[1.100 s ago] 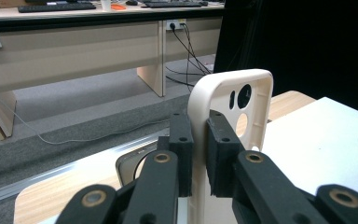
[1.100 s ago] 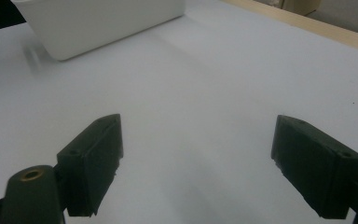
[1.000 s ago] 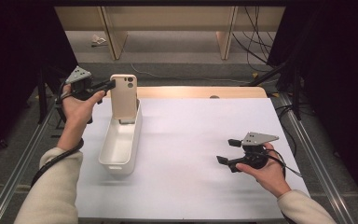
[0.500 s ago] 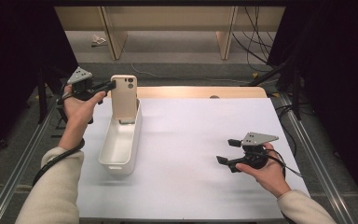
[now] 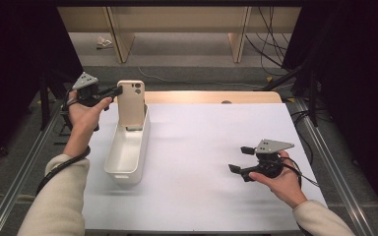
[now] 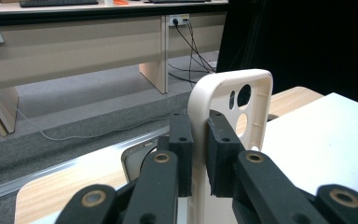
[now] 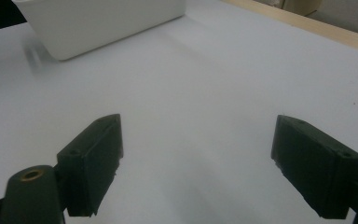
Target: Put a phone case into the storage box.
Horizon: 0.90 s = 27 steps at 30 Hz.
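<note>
Nothing shifts since earlier frame. Left gripper (image 5: 118, 90) clamps phone case (image 5: 131, 104) edge, case upright in far end of white bin (image 5: 123, 162). Release remains. Right gripper (image 5: 240, 160) idle, jaws wide, over table (image 5: 202, 147).

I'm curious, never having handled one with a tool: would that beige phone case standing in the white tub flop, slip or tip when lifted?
The beige plastic phone case probably stays fairly stiff: pinched by the left tool at one edge, it stands upright without sagging. It looks light, being a thin hollow shell. Released, it might tip, since it stands on end in the white oblong tub.
</note>
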Available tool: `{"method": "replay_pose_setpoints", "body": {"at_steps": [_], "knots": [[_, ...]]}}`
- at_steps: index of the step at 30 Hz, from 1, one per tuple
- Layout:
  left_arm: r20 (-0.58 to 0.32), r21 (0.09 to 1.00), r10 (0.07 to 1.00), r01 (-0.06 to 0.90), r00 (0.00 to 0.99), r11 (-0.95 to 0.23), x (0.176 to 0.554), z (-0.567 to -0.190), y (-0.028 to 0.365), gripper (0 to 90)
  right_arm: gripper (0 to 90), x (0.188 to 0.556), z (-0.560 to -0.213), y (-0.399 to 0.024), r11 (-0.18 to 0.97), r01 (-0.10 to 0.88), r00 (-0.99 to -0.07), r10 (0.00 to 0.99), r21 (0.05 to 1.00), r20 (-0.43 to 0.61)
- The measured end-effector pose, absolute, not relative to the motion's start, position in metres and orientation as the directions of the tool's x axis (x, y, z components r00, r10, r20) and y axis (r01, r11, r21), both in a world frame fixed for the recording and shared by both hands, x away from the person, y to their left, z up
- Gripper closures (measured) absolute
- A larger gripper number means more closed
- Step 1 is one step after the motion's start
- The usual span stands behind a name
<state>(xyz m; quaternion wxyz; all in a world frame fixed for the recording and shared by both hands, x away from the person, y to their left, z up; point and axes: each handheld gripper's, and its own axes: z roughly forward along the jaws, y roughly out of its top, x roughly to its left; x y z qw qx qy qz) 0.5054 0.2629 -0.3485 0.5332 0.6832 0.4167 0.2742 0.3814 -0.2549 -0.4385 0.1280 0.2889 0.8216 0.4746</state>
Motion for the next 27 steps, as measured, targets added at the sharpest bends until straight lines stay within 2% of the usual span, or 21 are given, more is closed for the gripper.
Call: {"method": "replay_pose_setpoints", "body": {"at_steps": [27], "knots": [[-0.090, 0.950, 0.866, 0.305, 0.491, -0.074, 0.512, -0.366, 0.267, 81.4, 17.6, 0.382, -0.439, -0.255, 0.381, 0.355, -0.801, 0.595, 0.854, 0.067]]}}
